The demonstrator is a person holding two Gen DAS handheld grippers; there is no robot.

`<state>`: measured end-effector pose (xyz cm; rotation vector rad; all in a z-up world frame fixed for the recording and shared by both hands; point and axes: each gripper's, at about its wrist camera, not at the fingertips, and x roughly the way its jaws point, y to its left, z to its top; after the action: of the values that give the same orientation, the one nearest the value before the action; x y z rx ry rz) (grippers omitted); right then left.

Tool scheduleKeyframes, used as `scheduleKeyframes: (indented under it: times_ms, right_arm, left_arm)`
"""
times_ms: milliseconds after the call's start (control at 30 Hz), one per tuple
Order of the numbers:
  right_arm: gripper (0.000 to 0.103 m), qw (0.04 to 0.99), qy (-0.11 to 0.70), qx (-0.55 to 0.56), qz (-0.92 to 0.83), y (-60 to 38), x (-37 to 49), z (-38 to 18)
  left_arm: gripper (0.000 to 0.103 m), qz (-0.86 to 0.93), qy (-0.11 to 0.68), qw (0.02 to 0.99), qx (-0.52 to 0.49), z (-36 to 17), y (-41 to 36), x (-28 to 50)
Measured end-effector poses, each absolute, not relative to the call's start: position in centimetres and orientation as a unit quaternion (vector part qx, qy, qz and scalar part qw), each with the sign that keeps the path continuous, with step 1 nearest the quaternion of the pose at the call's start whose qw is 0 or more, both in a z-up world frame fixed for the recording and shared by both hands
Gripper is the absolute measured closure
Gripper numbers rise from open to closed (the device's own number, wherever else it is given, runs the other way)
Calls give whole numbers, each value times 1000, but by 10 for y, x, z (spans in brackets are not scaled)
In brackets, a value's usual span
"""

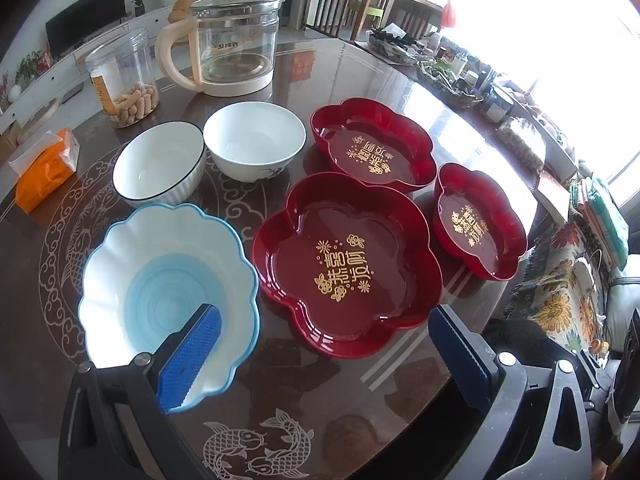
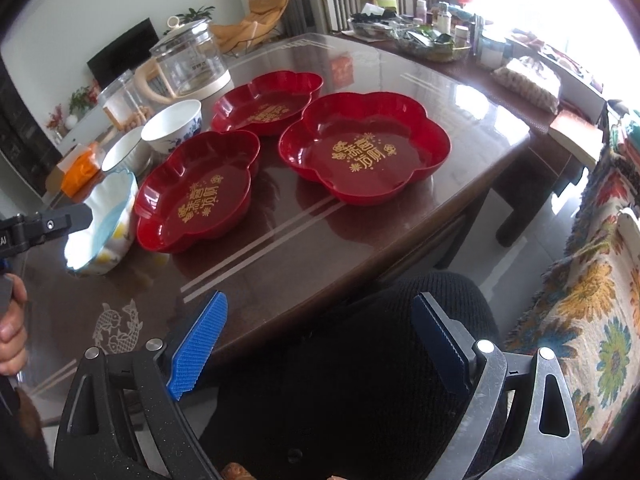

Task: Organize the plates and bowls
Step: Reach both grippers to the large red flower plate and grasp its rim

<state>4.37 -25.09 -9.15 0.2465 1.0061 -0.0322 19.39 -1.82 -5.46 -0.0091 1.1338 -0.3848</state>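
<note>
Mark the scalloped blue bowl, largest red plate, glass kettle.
scalloped blue bowl point(image 1: 160, 292), left wrist view, inner blue bottom.
largest red plate point(image 1: 344, 268), left wrist view, gold lettering.
glass kettle point(image 1: 236, 46), left wrist view, glass wall.

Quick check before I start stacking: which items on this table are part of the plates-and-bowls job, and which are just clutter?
Job items:
large red plate
medium red plate
small red plate
blue scalloped bowl
black-rimmed bowl
white bowl

Just lying about:
glass kettle
snack jar
orange tissue pack
cluttered trays at the far edge
</note>
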Motion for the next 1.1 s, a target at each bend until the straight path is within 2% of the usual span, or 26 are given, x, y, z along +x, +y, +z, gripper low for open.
scheduleKeyframes:
  times_ms: [100,133,200,267,367,433,567,600,633,667,733,867,900,933,967,1100]
  right_arm:
    - [8,866,483,130,6,-248,55,-94]
    - [8,865,482,137,19,-247,59,-94]
    - [8,858,486,159,44,-245,68,-97]
    - [8,853,486,179,67,-244,78,-100]
    - [8,849,488,189,71,-241,95,-106]
    - [9,846,493,190,70,-238,107,-111]
    - [12,839,504,193,76,-229,130,-123]
    - [15,837,506,194,78,-226,136,-125]
    - [28,836,507,192,79,-224,141,-127]
    - [51,837,509,186,77,-220,147,-130]
    - [71,834,519,174,66,-215,157,-137]
    - [70,826,533,174,53,-213,175,-153]
    - [72,830,530,167,51,-211,177,-153]
    - [81,830,532,161,54,-209,179,-154]
    - [84,829,533,160,53,-209,181,-154]
    - [85,829,532,161,54,-212,178,-150]
  left_arm:
    - [3,-177,549,817,14,-66,-26,235]
    - [11,-174,553,814,24,-70,-29,246]
    - [21,-179,565,804,45,-80,-37,260]
    - [25,-182,570,799,66,-89,-45,272]
    - [38,-173,580,791,92,-105,-47,283]
    - [57,-171,596,779,90,-116,-43,289]
    - [67,-173,609,769,89,-131,-40,291]
    - [69,-173,608,769,95,-132,-41,291]
    - [72,-171,605,771,101,-134,-41,291]
    - [74,-169,604,772,104,-135,-42,291]
    - [81,-164,602,774,107,-137,-40,291]
    - [81,-162,603,774,104,-137,-40,291]
    - [81,-160,603,774,105,-136,-42,292]
    - [81,-157,602,775,108,-136,-43,291]
    - [81,-155,601,776,109,-136,-43,291]
    - [81,-157,602,777,93,-133,-42,283]
